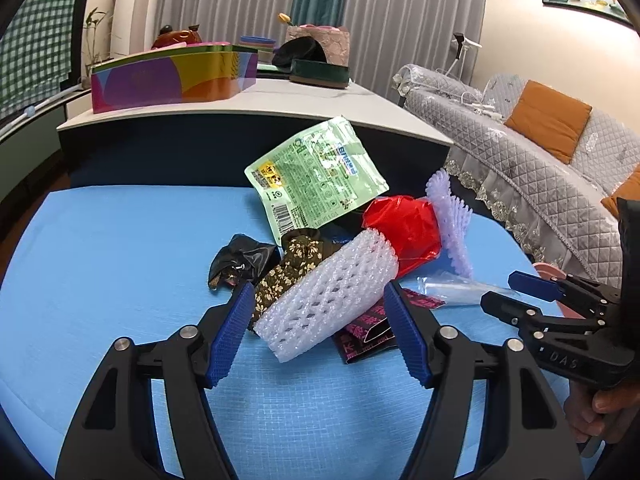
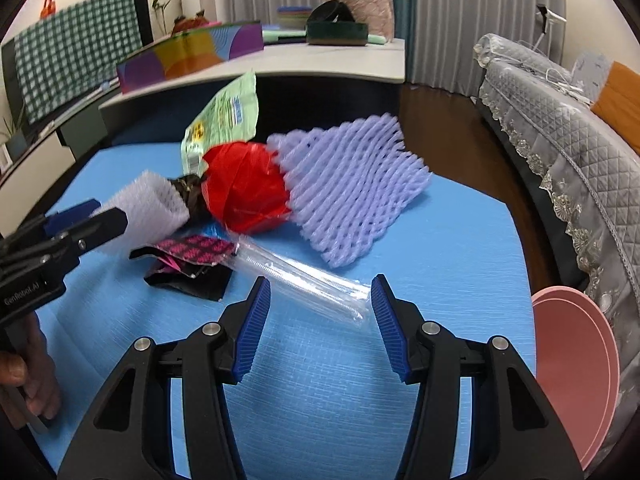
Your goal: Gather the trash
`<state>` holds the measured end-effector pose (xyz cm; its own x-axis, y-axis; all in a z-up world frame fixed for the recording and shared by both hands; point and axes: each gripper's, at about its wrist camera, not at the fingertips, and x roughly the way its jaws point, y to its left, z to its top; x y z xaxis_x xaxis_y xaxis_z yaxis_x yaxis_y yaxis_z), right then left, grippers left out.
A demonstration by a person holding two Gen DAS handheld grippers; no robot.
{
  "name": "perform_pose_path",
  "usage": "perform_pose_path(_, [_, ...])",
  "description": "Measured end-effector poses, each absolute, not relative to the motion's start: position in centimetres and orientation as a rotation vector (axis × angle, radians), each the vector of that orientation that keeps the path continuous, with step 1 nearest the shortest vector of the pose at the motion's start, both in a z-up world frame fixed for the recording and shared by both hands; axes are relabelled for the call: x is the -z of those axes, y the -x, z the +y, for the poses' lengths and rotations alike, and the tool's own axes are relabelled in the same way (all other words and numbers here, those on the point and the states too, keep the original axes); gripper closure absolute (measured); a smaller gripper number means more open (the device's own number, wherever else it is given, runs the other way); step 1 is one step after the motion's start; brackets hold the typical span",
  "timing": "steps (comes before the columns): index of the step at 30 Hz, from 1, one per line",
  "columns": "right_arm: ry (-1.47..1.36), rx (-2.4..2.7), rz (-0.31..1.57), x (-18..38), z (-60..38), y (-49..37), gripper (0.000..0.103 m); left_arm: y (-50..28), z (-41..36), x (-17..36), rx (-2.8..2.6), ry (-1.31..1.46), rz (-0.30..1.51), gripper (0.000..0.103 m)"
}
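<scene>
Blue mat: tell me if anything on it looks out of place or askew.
The green packet stands tilted, propped on the trash heap rather than lying flat on the blue mat. The white foam net leans askew over the floral cloth. Nothing looks spilled.

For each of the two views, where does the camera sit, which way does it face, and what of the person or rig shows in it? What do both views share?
Left wrist: sits on the left hand-held gripper, looking down its open fingers at the white foam net; the right hand-held gripper and a hand show at right.
Right wrist: sits on the right hand-held gripper, facing the clear plastic sleeve between its open fingers; the left hand-held gripper shows at left.
Shared: blue mat, red bag, green pouch, purple foam net.
</scene>
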<state>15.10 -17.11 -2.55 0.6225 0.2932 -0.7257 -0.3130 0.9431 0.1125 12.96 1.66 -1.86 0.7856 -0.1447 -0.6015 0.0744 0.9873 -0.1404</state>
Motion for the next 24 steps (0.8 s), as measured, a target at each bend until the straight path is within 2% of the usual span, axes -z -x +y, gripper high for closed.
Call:
perform_pose_path(2, [0.042,-0.352,0.835,2.7,-17.0,-15.0,0.061,-13.0,1.6,2.1,0.119,0.108,0.672,0.051])
perform_pose_path(4, [0.052,-0.362,0.837,2.7,-16.9,-14.9,0.08,-13.0,1.6,2.2,0.127,0.11,0.681,0.064])
perform_pose_path(5, [0.056,-0.365,0.836,2.7,-16.8,-14.9,0.085,-13.0,1.5,2.2,0.13,0.106,0.684,0.066])
perform_pose_path(6, [0.063,-0.372,0.836,2.7,-16.8,-14.8,0.096,-13.0,1.4,2.1,0.131,0.102,0.685,0.072])
perform_pose_path(7, [0.069,-0.38,0.836,2.6,-16.7,-14.6,0.1,-12.9,1.4,2.1,0.133,0.1,0.684,0.077])
perform_pose_path(11, [0.088,-0.41,0.809,1.8,-16.5,-13.8,0.103,-12.8,1.3,1.7,0.133,0.093,0.682,0.088])
perform_pose_path(24, [-0.003,-0.398,0.728,-1.4,-18.5,-11.0,0.103,-10.4,0.8,-1.0,0.139,0.075,0.611,0.091])
